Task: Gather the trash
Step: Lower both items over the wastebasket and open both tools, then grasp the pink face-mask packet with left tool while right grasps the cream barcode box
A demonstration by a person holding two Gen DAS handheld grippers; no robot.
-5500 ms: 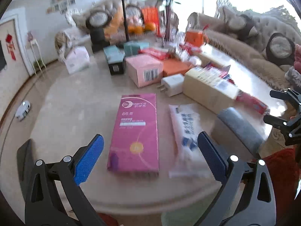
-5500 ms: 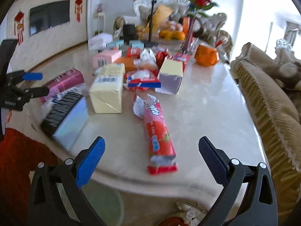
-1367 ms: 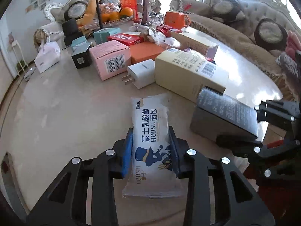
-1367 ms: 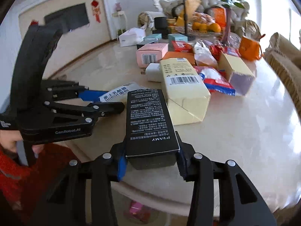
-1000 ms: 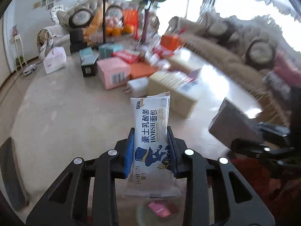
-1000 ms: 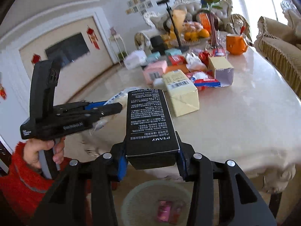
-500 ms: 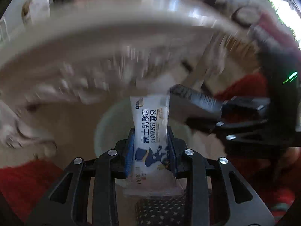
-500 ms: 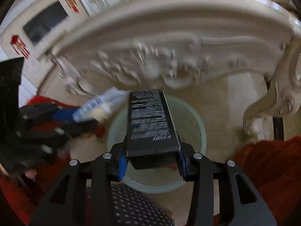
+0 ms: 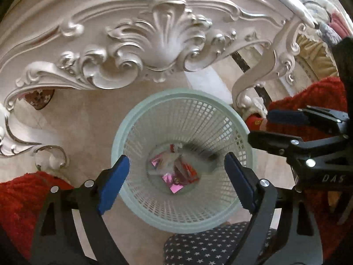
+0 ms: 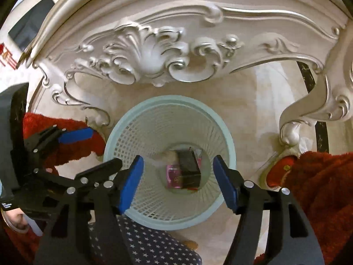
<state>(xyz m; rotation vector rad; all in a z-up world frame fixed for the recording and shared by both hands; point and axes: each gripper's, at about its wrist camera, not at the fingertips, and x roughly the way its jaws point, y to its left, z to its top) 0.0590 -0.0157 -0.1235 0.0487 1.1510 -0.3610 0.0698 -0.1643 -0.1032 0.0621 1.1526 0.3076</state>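
A pale green mesh wastebasket stands on the floor under the table; it also shows in the right wrist view. At its bottom lie a pink box and, in the right wrist view, the black box with a pink box beside it. My left gripper is open and empty above the basket. My right gripper is open and empty above it too. Each gripper shows at the side of the other's view.
The carved white table apron and a curved table leg hang just beyond the basket. Red sleeves and a star-patterned dark cloth lie near the basket's front. Beige floor tiles surround it.
Both grippers have opened over the basket. The white bread packet has left my left gripper and the black box has left my right gripper; the black box now lies inside the basket.
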